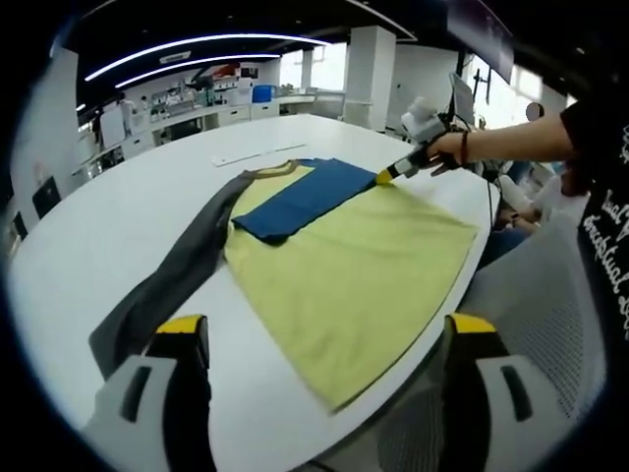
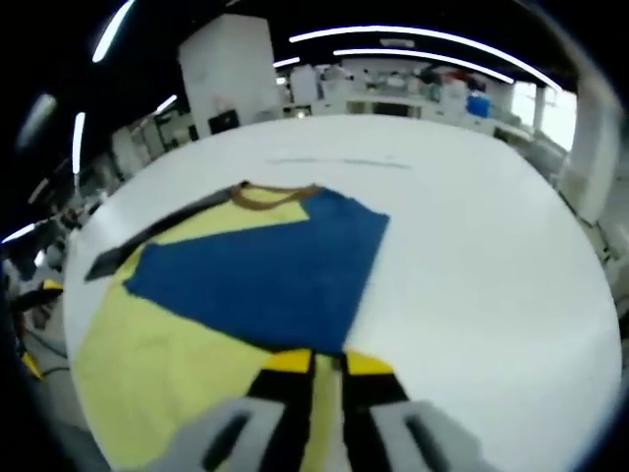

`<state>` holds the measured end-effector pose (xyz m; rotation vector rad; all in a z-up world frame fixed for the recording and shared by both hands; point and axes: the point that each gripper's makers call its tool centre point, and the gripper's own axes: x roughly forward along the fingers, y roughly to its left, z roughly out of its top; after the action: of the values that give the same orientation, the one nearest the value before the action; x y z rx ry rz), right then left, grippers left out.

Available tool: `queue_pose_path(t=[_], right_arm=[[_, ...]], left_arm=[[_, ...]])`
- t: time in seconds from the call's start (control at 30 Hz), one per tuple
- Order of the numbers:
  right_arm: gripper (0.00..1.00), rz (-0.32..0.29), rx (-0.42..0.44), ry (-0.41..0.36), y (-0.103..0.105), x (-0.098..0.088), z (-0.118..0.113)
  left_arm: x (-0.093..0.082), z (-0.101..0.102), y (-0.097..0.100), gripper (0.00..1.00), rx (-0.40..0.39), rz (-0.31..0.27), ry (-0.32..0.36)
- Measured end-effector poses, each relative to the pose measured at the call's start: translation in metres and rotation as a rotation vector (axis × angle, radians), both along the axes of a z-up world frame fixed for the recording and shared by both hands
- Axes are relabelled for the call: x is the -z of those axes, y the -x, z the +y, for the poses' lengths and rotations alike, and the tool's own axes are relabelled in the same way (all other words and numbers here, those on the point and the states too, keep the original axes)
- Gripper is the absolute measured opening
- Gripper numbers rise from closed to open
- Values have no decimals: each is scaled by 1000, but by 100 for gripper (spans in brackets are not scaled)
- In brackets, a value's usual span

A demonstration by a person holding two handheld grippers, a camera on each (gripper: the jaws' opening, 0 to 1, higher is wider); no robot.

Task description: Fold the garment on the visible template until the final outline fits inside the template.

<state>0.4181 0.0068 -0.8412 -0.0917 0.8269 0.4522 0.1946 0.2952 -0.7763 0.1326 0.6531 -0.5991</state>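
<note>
On the big white table (image 1: 118,221) the garment (image 1: 364,270) is lying flat, a yellow shirt with its body spreading toward the table's near edge, and its hem corner is hanging right at that edge in the left gripper view. One blue sleeve (image 1: 310,195) is lying folded across the garment's upper chest, and the right gripper view is showing it as a broad blue panel (image 2: 260,270) covering the yellow from the brown collar (image 2: 270,197) down toward the jaws. The other sleeve, a grey one (image 1: 172,275), is stretching straight out from the garment's shoulder across bare table, not yet folded in. Out at the garment's far side, the right gripper (image 1: 383,176) is coming into the left gripper view, yellow tips meeting at the point where the blue sleeve's corner lies on the yellow body; a person's hand (image 1: 447,147) is holding it. From its own camera, the right gripper (image 2: 327,366) is showing its yellow-tipped fingers drawn almost together, sitting right on the blue sleeve's edge, though I cannot tell whether cloth is actually pinched between them. The left gripper (image 1: 324,329) is hovering just off the garment's near side, its fingers spread wide and holding nothing, one tip beside the end of the grey sleeve, the other off past the table's edge. Beyond the garment's collar a thin pale strip (image 1: 257,153) is lying on the table.
</note>
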Motion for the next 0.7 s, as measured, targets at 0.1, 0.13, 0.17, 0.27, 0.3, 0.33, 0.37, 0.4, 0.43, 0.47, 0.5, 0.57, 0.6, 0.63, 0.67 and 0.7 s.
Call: queue_pose_path(t=[0.1,0.13,0.17,0.27,0.3,0.33,0.37,0.4,0.43,0.47,0.5,0.57,0.6,0.63,0.67,0.7], right_arm=[[3,-1,16,23,5,2,1],[2,-8,12,53,2,4,-3],[2,-19,-11,86,1,4,-4],[1,-42,-38,122,1,3,-1],[1,-42,-42,122,0,3,-2],[1,-42,-45,122,0,4,-4],[1,-42,-47,121,-1,4,-4],[1,-41,-48,118,-1,4,-4],[1,-41,-49,115,0,4,-4],[1,-41,-55,120,0,4,-4],[1,-44,-56,131,0,3,-6],[0,-46,-59,140,0,4,-7],[0,-46,-62,142,-1,4,-8],[0,-48,-67,142,-1,4,-8],[0,-47,-71,139,-1,4,-8],[0,-44,-70,136,-1,4,-9]], left_arm=[[1,2,1,97,-4,-1,0],[2,3,1,97,-7,2,-1],[2,4,1,97,-9,2,-2],[2,9,2,97,-18,2,-6],[2,10,2,97,-22,1,-7],[2,11,2,97,-26,2,-8],[2,13,2,97,-29,3,-8],[2,15,3,97,-33,4,-10],[3,16,3,97,-36,5,-13],[3,16,3,97,-38,6,-14],[5,18,4,97,-42,11,-19],[6,21,4,97,-48,15,-25],[7,22,4,96,-51,17,-27],[7,22,4,96,-55,18,-28],[7,23,4,96,-58,17,-28],[7,24,4,96,-62,17,-28]])
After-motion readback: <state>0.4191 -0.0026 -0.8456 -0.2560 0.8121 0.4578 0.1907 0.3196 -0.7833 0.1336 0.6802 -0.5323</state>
